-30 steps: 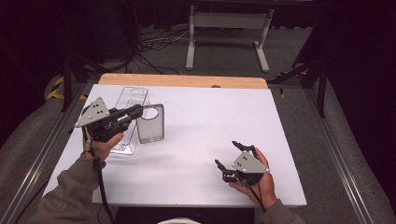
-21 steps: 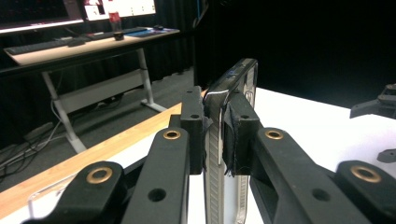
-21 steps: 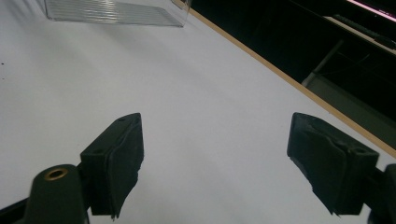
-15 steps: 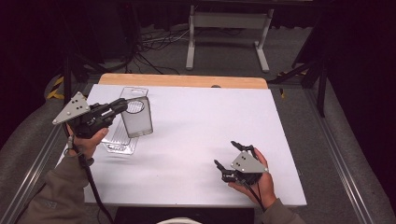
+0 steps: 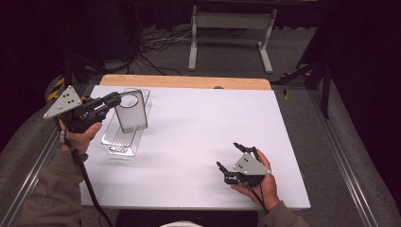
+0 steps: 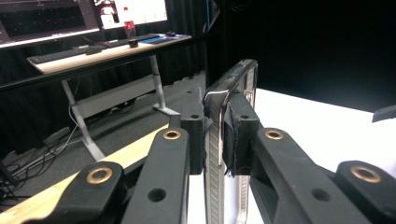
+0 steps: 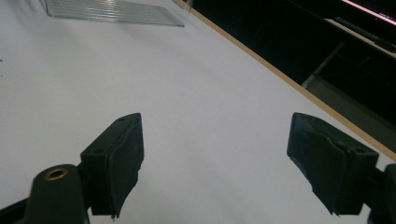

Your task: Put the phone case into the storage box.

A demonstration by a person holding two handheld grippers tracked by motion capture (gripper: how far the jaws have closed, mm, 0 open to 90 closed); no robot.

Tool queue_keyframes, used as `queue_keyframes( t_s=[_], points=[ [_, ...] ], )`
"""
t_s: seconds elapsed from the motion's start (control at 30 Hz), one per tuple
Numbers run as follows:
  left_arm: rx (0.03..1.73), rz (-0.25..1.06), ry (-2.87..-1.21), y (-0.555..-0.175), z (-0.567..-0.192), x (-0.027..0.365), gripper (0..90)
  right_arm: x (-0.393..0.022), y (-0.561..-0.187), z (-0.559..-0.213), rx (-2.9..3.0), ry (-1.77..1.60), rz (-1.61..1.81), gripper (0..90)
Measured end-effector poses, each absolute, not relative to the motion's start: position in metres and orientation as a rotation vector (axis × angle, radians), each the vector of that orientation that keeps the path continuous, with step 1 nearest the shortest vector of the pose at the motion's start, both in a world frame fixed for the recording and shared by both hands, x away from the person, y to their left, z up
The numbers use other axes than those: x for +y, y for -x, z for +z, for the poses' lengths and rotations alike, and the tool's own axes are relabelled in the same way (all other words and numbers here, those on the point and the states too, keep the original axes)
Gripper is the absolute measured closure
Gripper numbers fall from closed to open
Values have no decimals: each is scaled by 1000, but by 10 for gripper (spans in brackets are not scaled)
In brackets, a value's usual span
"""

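A clear phone case [image 5: 131, 114] with a round camera hole hangs upright above the table's left side. My left gripper [image 5: 119, 98] is shut on its top edge, and in the left gripper view the case [image 6: 233, 84] stands edge-on, pinched between the two pads. Below it a clear ribbed plastic tray [image 5: 118, 142] lies on the white table [image 5: 213, 118]. Near the front right my right gripper [image 5: 230, 156] rests low in the hand, open, with nothing between its jaws; its own view [image 7: 215, 154] shows bare table and the tray [image 7: 112, 11] far off.
A wooden strip [image 5: 184, 81] runs along the table's far edge. Behind it on the floor stand a white desk frame [image 5: 227, 28] and loose cables [image 5: 156, 45]. Metal rails flank the table on both sides.
My left gripper has risen and moved left and back with the case, which has swung from nearly flat to hanging upright over the tray. The right gripper has barely moved.
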State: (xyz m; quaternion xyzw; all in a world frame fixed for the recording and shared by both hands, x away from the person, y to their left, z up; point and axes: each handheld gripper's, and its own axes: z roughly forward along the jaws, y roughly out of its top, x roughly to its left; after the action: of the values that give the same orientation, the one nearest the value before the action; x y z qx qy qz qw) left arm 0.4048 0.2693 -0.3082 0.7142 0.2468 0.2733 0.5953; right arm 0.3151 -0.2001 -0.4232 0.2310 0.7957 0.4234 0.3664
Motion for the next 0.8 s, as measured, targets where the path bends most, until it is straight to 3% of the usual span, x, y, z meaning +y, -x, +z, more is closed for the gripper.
queue_keyframes(
  t_s=[0.8],
  points=[
    [629,705,-1740,-478,-292,274,802,-200,-319,-425,2056,-603,1087,198]
  ],
)
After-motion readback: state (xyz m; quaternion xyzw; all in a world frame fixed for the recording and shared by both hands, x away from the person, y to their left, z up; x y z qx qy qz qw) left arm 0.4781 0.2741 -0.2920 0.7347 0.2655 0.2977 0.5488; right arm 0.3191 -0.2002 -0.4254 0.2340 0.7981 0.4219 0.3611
